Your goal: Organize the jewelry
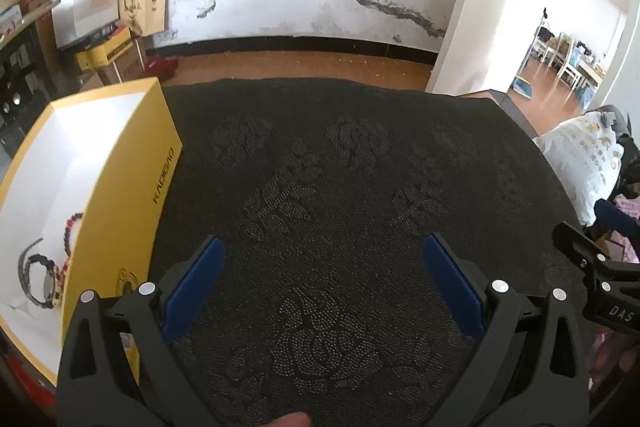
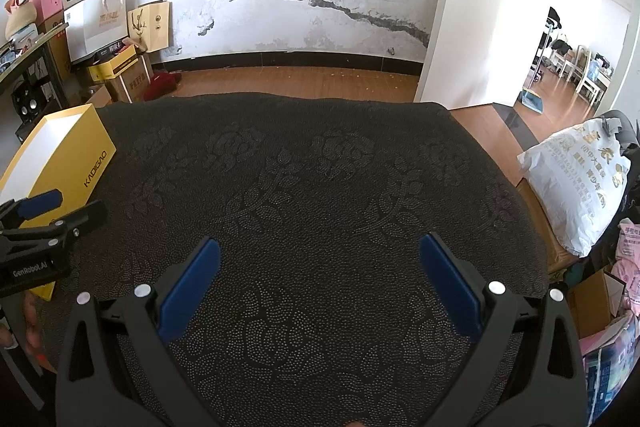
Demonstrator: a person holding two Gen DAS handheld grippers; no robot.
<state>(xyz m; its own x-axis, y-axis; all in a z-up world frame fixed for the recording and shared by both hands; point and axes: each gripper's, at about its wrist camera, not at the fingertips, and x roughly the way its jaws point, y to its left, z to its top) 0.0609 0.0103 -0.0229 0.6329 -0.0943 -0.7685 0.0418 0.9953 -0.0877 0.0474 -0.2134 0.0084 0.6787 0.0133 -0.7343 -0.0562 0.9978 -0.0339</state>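
1. Both claws hover over the table (image 1: pixel 340 187), which wears a dark cloth patterned with roses, and neither one carries anything.
2. The left claw (image 1: pixel 323 267) stands with its blue pads spread wide, only bare cloth showing in the gap between them.
3. The right claw (image 2: pixel 319 267) matches it: jaws wide apart, empty, aimed at the middle of the cloth.
4. Over at the left edge of the left wrist view sits the yellow box (image 1: pixel 116 195), open-topped with a white inside, resting on the table's left side.
5. Inside it, low in that frame, a watch (image 1: pixel 38 279) with a dark strap lies on the white floor of the box.
6. Just beside the watch, a beaded bracelet (image 1: pixel 68 231) of reddish and dark beads curves along the box's near wall; the wall hides part of it, so I cannot tell whether it is one strand or two.
7. In the right wrist view the same box shows at the left edge, with the left claw reaching in front of it, and its contents are out of sight there.
8. Now scan the cloth in both views: no ring, chain or bead lies loose on it anywhere I can see.
9. My call: the gathering looks done or very nearly done, since every piece in sight is already in the box.
10. What could remain is tidying the pieces inside, and the frames show no lid for closing up.
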